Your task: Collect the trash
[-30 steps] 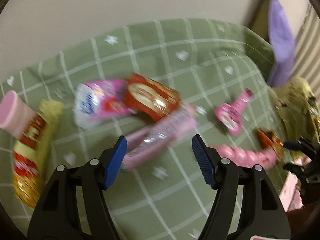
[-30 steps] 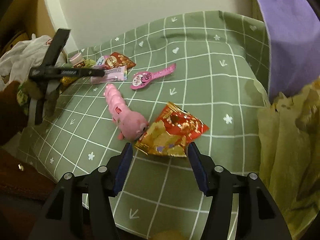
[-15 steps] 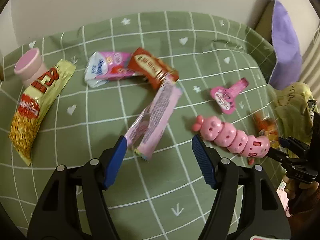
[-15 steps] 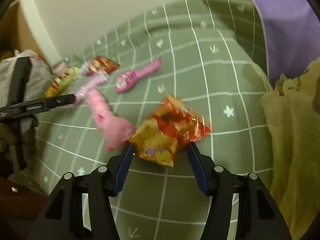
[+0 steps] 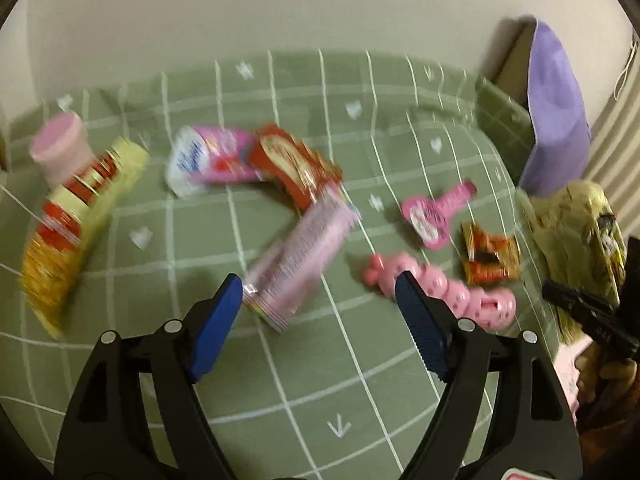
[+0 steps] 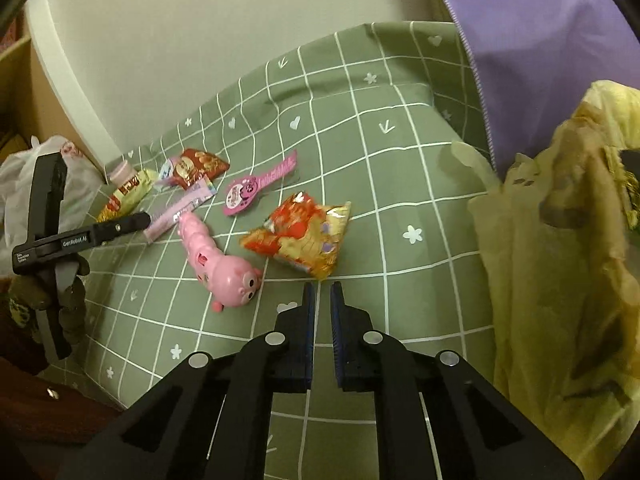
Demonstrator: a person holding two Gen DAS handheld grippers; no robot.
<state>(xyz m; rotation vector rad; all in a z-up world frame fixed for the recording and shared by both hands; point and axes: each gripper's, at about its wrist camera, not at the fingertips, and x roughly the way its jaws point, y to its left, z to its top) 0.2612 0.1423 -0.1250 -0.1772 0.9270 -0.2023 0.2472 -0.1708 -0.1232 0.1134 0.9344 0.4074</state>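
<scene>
1. The red-and-gold snack wrapper [image 6: 298,236] lies flat on the green checked cloth [image 6: 400,184], its near corner just ahead of the right gripper [image 6: 320,292]; none of the trash looks bagged yet.
2. Its long axis runs roughly left to right, slightly tilted, its pointed lower corner toward the tongs.
3. The right gripper's jaws have just been closing and stand nearly together with nothing between them; the wrapper appears missed.
4. The left gripper [image 5: 320,300] has just been opening wider; its jaws bracket the near end of a pink wrapper [image 5: 298,264] without pressing it.
5. A yellow bag [image 6: 560,260] waits at the right.
</scene>
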